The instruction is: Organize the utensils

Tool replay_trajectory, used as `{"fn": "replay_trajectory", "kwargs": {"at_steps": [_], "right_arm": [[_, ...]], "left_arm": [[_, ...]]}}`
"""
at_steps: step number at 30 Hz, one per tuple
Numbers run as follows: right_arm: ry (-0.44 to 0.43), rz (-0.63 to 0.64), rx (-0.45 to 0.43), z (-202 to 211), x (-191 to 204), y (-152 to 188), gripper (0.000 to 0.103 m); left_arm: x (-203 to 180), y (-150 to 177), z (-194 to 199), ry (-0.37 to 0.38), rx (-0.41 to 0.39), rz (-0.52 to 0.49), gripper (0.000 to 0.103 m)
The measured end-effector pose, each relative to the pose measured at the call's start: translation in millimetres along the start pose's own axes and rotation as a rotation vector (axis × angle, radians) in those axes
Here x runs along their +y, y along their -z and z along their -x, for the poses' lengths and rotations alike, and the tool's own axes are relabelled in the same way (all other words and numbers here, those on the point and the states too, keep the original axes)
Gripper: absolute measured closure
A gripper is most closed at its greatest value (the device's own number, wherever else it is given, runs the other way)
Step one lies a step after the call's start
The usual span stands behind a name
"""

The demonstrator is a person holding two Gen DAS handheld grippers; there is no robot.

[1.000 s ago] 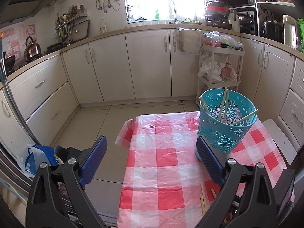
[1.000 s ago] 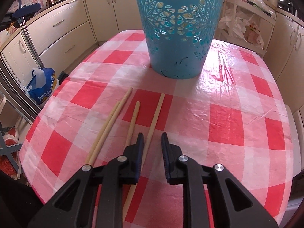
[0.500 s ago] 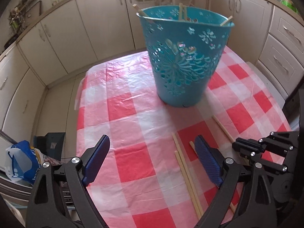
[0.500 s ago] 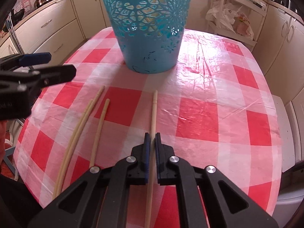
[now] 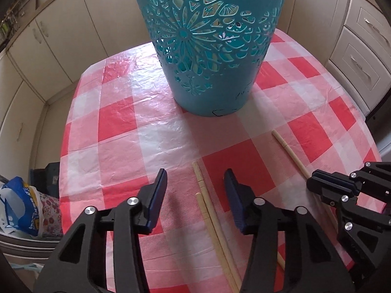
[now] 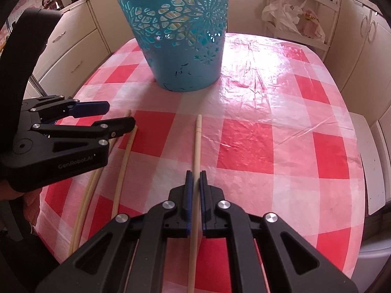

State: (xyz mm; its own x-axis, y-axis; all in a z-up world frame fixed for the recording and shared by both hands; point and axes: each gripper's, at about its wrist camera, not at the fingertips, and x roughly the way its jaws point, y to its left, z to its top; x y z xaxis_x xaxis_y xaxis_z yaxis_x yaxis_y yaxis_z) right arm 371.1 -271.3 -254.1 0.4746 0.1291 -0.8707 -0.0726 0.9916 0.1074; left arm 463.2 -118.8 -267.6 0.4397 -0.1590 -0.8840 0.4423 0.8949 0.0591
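Teal plastic basket (image 5: 210, 48) with cut-out flower pattern stands upright at the far middle of the bench (image 5: 117, 122), on a red-and-white checked cover. Chopsticks visible through its cut-outs. Right tongs (image 6: 194, 178) pressed together, pinching one pale chopstick (image 6: 197, 141) lying on the cover, its far tip pointing toward the basket. Left tongs (image 5: 195, 183) part spread, jaws have just been closing; a pair of chopsticks (image 5: 207, 210) lies side by side between them, pads not touching it. One more chopstick (image 6: 124, 156) lies between the pair and the pinched one
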Motion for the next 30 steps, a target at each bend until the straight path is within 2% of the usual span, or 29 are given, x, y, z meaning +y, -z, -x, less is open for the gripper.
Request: {"fn": "replay_trajectory", "kwargs": {"at_steps": [1, 3, 5, 10, 12, 19, 25, 30], "right_arm": [[0.0, -0.002, 0.0, 0, 0, 0, 0.097], [-0.001, -0.006, 0.002, 0, -1, 0, 0.097], [-0.003, -0.011, 0.002, 1, -2, 0, 0.097], [-0.005, -0.017, -0.006, 2, -3, -1, 0.097], [-0.012, -0.022, -0.011, 3, -4, -1, 0.097], [-0.017, -0.029, -0.002, -1, -5, -1, 0.095], [-0.013, -0.023, -0.006, -3, -4, -1, 0.095], [-0.011, -0.014, -0.007, -3, -3, -1, 0.095]], "left_arm": [[0, -1, 0, 0.008, -0.004, 0.005, 0.068], [-3, 0, -4, 0.015, 0.017, -0.006, 0.087], [-4, 1, -3, 0.025, 0.01, -0.007, 0.095], [1, 0, 9, 0.099, -0.016, 0.041, 0.098], [11, -2, 14, 0.168, -0.028, 0.103, 0.098], [28, -4, 18, 0.229, -0.048, 0.191, 0.098], [37, -2, -4, 0.184, 0.026, 0.206, 0.098], [46, -3, 1, 0.175, 0.004, 0.227, 0.098]]}}
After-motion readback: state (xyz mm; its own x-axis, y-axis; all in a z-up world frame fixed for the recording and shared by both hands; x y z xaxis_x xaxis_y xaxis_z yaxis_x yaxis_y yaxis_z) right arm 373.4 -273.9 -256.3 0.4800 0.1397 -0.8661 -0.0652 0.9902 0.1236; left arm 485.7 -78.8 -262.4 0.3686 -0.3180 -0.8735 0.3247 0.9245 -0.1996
